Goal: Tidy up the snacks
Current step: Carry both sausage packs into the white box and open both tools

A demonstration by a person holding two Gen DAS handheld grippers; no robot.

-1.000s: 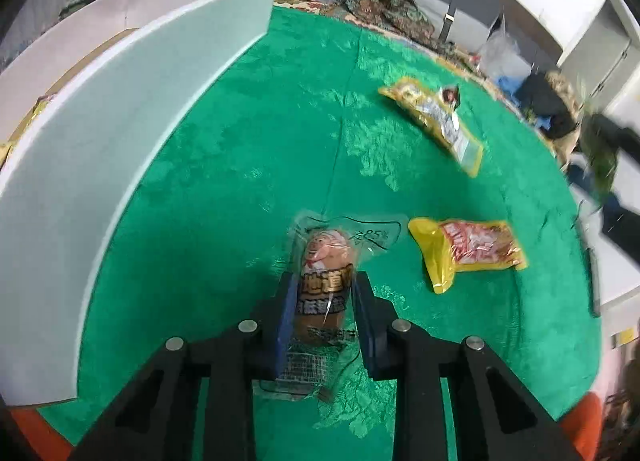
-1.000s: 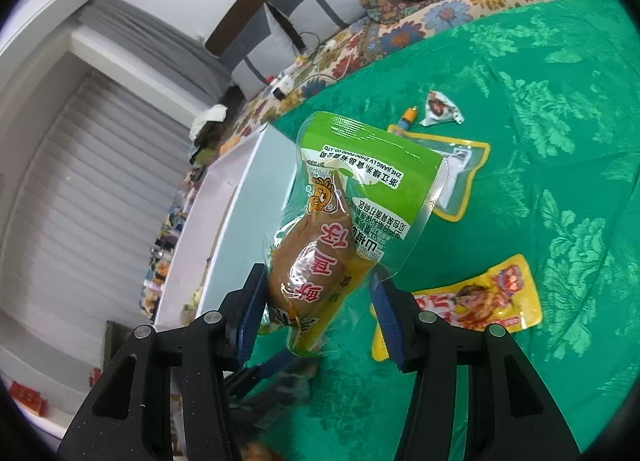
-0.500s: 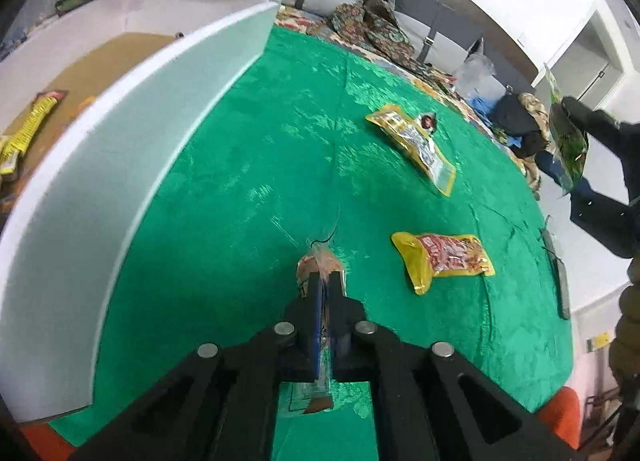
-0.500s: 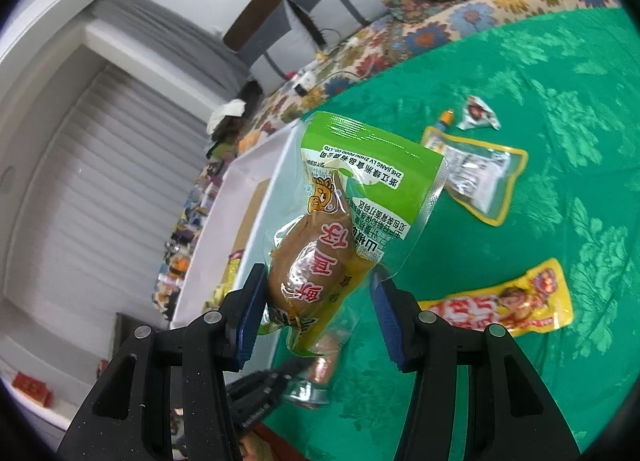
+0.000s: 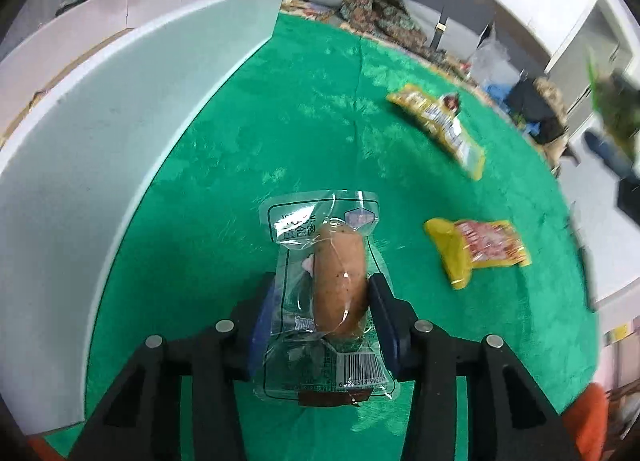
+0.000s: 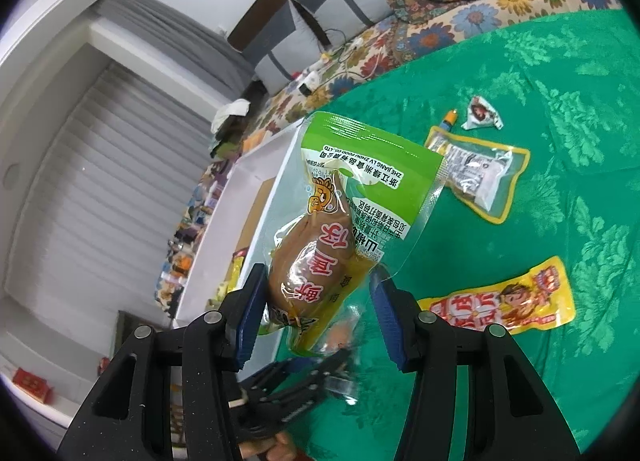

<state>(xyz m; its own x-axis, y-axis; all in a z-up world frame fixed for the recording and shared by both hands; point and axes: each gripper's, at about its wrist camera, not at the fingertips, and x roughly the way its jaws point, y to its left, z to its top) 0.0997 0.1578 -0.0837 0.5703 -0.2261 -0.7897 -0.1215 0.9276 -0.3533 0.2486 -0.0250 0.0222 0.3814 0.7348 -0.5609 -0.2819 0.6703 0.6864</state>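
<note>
My left gripper [image 5: 322,297] is shut on a clear-wrapped sausage pack [image 5: 340,281] and holds it above the green cloth [image 5: 312,125], face up. The white box [image 5: 132,101] stands to its left. My right gripper [image 6: 318,301] is shut on a green-topped chicken-leg pack [image 6: 340,229], held upright in the air. The left gripper shows blurred below it in the right wrist view [image 6: 296,381]. The box with several snacks inside is behind the pack in that view [image 6: 248,197].
On the cloth lie a yellow-and-red snack pack [image 5: 480,249] [image 6: 504,301], a yellow-edged silver pack [image 5: 444,121] [image 6: 480,177] and a small triangular packet [image 6: 482,113]. Sofas and a floral cover lie beyond the cloth's far edge.
The left gripper has rolled, so the sausage pack went from edge-on to flat and face up. The right gripper has drifted slightly with its pack still held.
</note>
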